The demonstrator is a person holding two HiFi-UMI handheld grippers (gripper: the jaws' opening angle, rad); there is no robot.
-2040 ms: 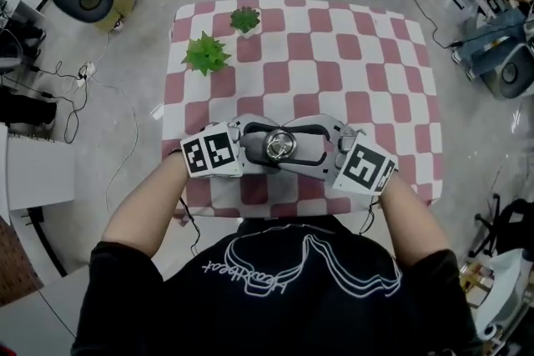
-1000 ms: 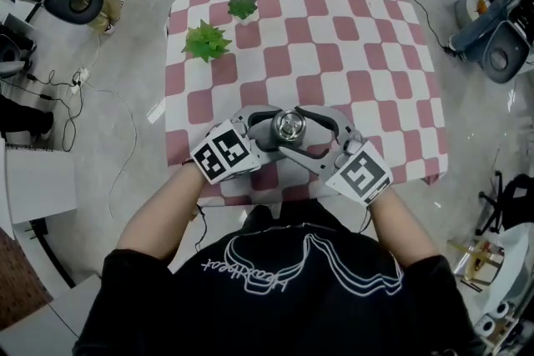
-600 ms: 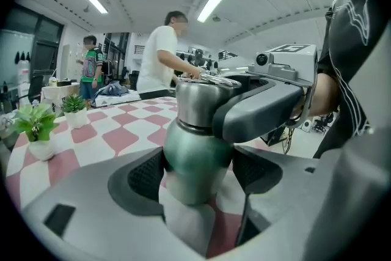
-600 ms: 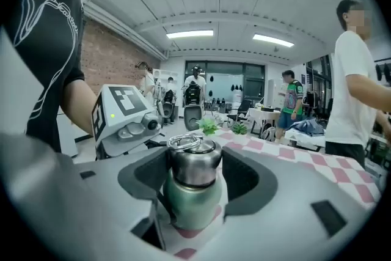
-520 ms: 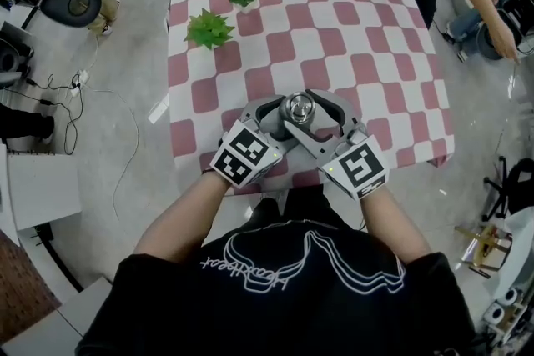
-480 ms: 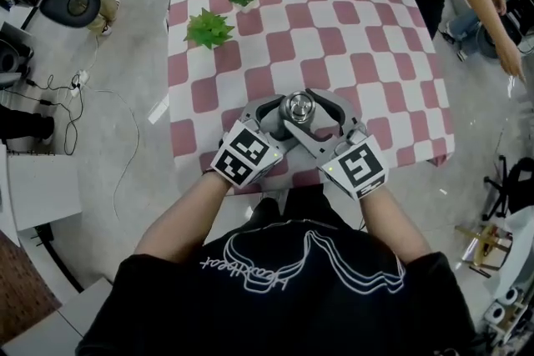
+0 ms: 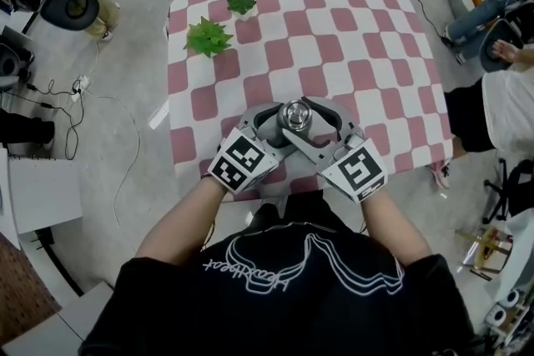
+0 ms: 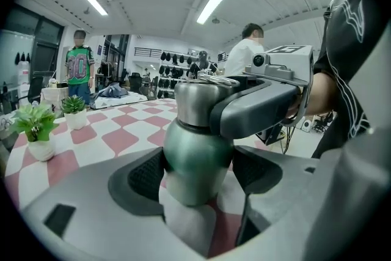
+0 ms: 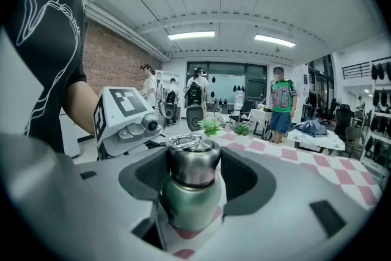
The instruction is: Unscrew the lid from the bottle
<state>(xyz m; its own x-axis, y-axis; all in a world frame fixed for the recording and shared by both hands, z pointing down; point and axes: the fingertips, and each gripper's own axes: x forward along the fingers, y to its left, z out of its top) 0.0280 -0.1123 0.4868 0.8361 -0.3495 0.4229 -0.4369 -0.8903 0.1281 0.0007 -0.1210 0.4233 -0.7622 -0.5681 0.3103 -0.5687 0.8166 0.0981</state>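
Now: bottle (image 8: 194, 153) upright, lid (image 9: 193, 163) topmost; left gripper (image 8: 195, 173) clamps body; right gripper (image 9: 194, 175) just closing onto lid.

Overhead, left claw (image 7: 279, 123) and right claw (image 7: 314, 122) hide the bottle (image 8: 194, 159) below its lid (image 7: 296, 114).

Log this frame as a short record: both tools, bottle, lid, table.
left tool: shut on the green body of the bottle
right tool: shut on the lid; jaws have just been closing
lid: on the bottle
bottle: upright, near the table's front edge
table: checked cloth; two plants at the far left corner
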